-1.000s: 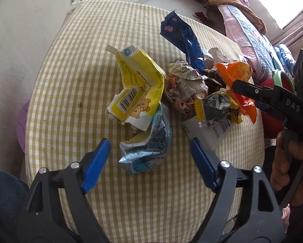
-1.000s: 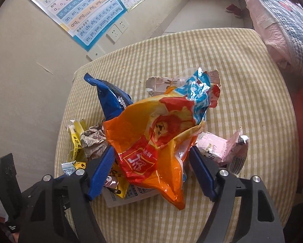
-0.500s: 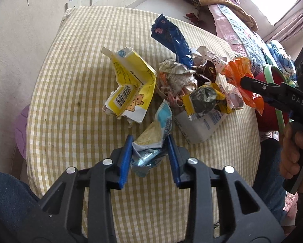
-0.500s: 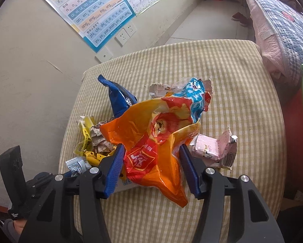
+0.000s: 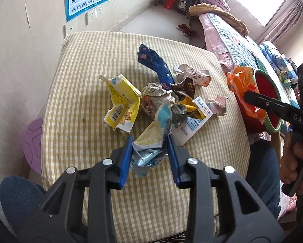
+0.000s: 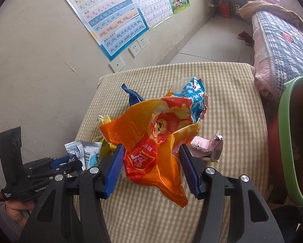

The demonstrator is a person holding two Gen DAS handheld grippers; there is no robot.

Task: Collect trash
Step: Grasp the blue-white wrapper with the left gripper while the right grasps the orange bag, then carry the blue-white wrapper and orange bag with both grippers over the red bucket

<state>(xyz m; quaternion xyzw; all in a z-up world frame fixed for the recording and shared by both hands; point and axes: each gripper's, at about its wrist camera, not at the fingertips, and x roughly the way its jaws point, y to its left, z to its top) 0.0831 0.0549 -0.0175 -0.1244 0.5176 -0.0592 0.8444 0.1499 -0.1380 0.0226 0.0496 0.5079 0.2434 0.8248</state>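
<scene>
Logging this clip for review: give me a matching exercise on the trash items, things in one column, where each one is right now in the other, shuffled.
Things:
1. orange snack bag
2. silver-blue wrapper
3. yellow milk carton
4. pink carton

Places:
A. lying on the checked tablecloth, left of the pile
B. between the right gripper fingers
C. between the left gripper fingers
D. on the cloth, near the red bin

Pairs: 1-B, 2-C, 3-A, 4-D

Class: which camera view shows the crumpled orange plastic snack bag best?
The right wrist view: the crumpled orange plastic snack bag fills the frame between the right gripper. The left wrist view shows only its side, near the red bin.
</scene>
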